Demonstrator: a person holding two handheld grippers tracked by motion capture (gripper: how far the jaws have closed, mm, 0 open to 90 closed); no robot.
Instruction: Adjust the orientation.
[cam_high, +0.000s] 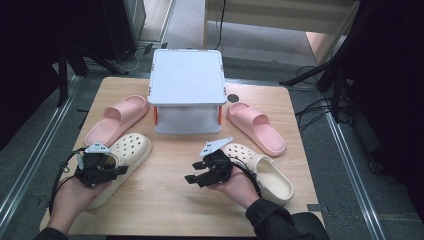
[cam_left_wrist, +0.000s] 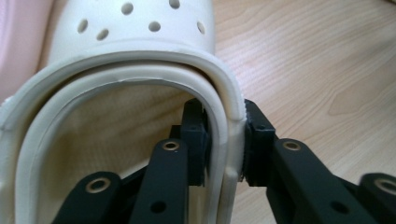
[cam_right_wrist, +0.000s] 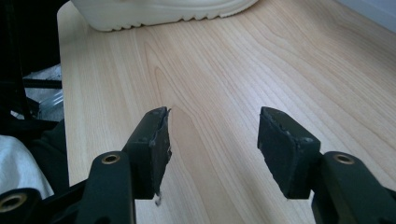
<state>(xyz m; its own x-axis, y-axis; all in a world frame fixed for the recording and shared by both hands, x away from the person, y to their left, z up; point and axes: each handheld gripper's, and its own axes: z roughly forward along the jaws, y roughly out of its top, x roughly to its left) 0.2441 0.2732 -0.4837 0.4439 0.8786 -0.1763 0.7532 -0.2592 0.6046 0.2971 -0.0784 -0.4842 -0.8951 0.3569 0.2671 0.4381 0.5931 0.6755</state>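
Left tongs (cam_left_wrist: 227, 140): clamped across the side rim of the cream clog (cam_left_wrist: 140, 60), one pad inside the opening, one outside, apparently to lift it off the table (cam_left_wrist: 327, 56); right tongs (cam_right_wrist: 212, 140): wide, empty, hovering over bare wood.

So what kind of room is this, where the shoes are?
Probably a lab or workshop set up for recording, not a home. A small wooden table stands on grey floor with metal rails beside it, cables trail across the floor, and dark stands surround it.
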